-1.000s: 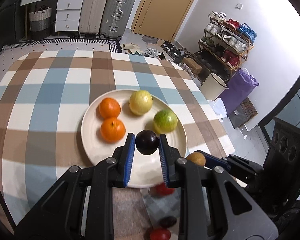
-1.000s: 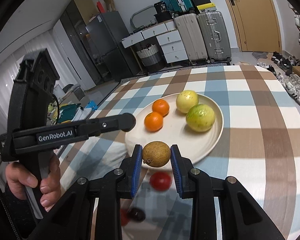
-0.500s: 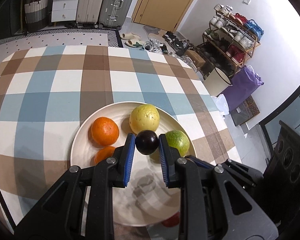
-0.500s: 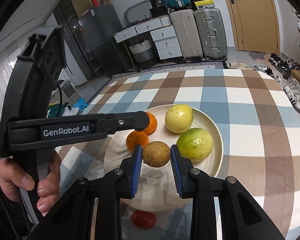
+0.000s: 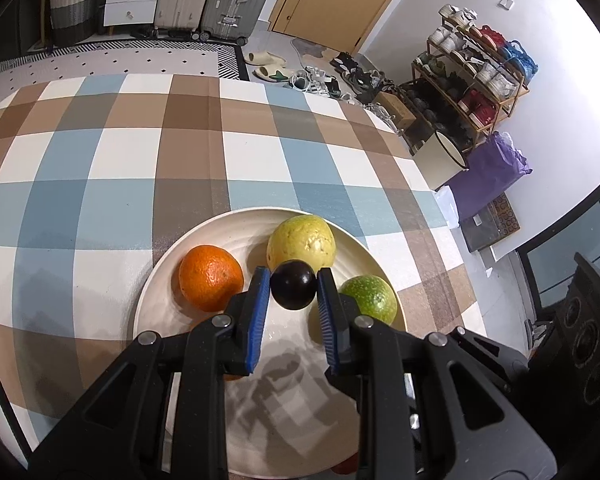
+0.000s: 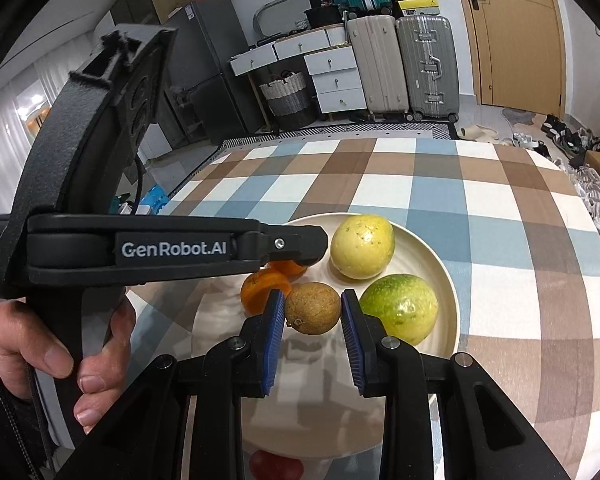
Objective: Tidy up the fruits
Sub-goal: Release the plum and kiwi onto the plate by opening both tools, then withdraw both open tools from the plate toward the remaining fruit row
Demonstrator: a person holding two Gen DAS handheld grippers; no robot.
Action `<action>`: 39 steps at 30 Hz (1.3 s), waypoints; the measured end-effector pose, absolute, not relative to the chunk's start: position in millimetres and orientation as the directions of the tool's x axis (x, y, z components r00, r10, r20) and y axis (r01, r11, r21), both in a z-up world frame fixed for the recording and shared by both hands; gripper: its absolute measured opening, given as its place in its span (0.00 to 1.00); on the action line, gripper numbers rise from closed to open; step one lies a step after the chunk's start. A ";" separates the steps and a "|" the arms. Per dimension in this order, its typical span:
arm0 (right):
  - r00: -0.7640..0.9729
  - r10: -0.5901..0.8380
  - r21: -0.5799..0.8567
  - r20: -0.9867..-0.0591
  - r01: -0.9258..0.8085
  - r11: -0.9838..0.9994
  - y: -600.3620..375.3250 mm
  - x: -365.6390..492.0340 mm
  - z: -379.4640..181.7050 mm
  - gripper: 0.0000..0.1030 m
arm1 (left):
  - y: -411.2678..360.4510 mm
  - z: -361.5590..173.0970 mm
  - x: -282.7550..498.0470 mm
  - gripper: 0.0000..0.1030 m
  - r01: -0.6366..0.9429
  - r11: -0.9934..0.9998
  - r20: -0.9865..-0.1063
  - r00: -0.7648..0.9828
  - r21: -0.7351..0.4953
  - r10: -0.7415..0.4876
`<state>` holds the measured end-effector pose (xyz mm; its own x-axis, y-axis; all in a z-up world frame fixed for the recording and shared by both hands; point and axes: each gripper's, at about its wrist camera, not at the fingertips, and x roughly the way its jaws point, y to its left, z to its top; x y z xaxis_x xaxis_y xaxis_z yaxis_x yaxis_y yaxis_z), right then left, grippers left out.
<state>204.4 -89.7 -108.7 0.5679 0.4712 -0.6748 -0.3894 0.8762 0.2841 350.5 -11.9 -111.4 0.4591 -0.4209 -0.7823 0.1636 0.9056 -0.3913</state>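
Left wrist view: the left tongs (image 5: 293, 292) grip a dark plum (image 5: 293, 290) between blue pads, held over a cream plate (image 5: 156, 300) on the checked worktop (image 5: 100, 168). An orange (image 5: 211, 277) lies just left of the tongs, a yellow fruit (image 5: 301, 243) just beyond them, a green fruit (image 5: 368, 299) to their right, all on the plate.

Right wrist view: the right tongs (image 6: 313, 314) clamp a brown fruit (image 6: 313, 314) above the same plate (image 6: 446, 280). The green fruit (image 6: 399, 306) sits just right of the tongs, the yellow fruit (image 6: 362, 246) beyond, oranges (image 6: 262, 290) to the left, partly hidden by the left tongs' handle, which a hand (image 6: 40, 360) holds. A red fruit (image 6: 276, 465) shows below the tongs, off the plate.
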 end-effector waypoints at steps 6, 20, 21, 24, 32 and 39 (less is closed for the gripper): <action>0.567 0.456 0.265 -0.686 -0.389 0.882 -83.9 207.8 -112.9 0.28 | -15.0 -114.1 353.7 0.20 0.162 0.906 -0.788 0.450 -0.391 -0.421; 0.622 0.442 0.266 -0.646 -0.358 0.895 -99.0 197.3 -99.5 0.42 | -12.9 -102.4 340.5 0.21 0.173 0.904 -0.779 0.460 -0.391 -0.426; 0.625 0.441 0.268 -0.644 -0.355 0.896 -100.1 196.4 -98.7 0.43 | -12.7 -100.7 338.4 0.21 0.174 0.904 -0.778 0.462 -0.391 -0.426; 0.636 0.438 0.273 -0.635 -0.345 0.898 -105.6 189.6 -93.8 0.45 | -11.1 -93.9 329.4 0.21 0.176 0.905 -0.774 0.471 -0.388 -0.424; 0.668 0.443 0.301 -0.598 -0.325 0.896 -119.0 165.1 -78.5 0.46 | -7.7 -74.4 299.5 0.21 0.182 0.912 -0.765 0.498 -0.369 -0.409; 0.684 0.451 0.326 -0.573 -0.315 0.891 -128.3 146.2 -68.4 0.48 | -2.6 -58.9 259.5 0.21 0.187 0.923 -0.749 0.541 -0.337 -0.383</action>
<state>146.2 -128.3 -68.4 0.6839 0.4514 -0.5731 -0.3148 0.8913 0.3263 259.5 -2.6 -58.9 0.5407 -0.3828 -0.7491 0.1868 0.9229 -0.3367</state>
